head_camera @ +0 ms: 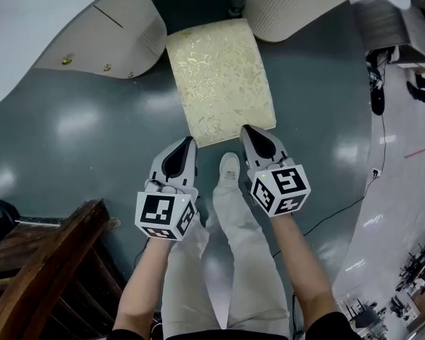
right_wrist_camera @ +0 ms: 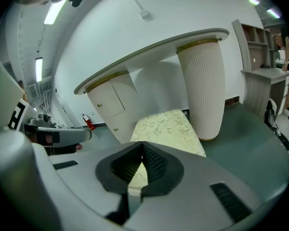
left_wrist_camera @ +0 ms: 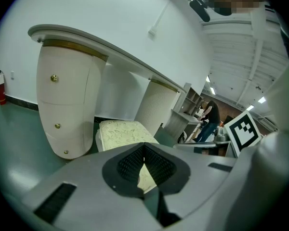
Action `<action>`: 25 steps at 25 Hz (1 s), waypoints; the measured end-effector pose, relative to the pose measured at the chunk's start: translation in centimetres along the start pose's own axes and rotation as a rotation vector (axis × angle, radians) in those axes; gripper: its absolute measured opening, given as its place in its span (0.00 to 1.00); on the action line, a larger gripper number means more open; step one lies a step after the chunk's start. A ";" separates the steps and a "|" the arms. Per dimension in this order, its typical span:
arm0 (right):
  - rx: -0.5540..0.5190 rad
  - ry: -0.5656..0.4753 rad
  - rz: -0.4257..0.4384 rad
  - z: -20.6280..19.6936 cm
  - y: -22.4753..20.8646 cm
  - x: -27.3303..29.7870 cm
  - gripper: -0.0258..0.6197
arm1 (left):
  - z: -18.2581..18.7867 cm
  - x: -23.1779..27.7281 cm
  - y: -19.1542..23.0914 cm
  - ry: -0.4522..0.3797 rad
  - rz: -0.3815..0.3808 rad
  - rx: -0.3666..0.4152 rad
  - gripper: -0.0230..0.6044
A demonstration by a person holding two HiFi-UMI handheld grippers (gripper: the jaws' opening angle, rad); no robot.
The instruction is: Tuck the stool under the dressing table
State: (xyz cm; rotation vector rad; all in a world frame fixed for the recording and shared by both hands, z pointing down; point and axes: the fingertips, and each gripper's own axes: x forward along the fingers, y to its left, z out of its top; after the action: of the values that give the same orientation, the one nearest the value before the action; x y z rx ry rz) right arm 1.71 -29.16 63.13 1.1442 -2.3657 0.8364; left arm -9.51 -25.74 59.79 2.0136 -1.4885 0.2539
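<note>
The stool has a cream cushion with a gold pattern. It stands on the green floor with its far end between the two pedestals of the white dressing table. My left gripper is shut and empty at the cushion's near left corner. My right gripper is shut and empty at the near right edge. In the left gripper view the stool lies just past the left gripper. In the right gripper view the stool lies ahead of the right gripper, beside the ribbed pedestal.
A dark wooden piece of furniture stands at the near left. The person's leg and white shoe are between the grippers. A black cable runs across the floor at right. A bottle sits under the table.
</note>
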 end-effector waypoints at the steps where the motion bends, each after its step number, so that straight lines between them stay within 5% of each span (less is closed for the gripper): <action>1: 0.002 0.003 -0.002 -0.3 -0.1 0.2 0.06 | -0.3 0.2 0.1 0.003 0.000 0.000 0.05; 25: -0.002 0.086 -0.027 -8.2 -0.6 3.5 0.06 | -4.0 1.9 2.6 -0.001 -0.013 0.017 0.05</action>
State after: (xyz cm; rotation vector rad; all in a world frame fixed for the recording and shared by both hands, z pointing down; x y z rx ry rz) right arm 0.73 -26.03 71.43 1.1138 -2.2759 0.8568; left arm -10.43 -25.47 64.82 2.0359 -1.4779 0.2613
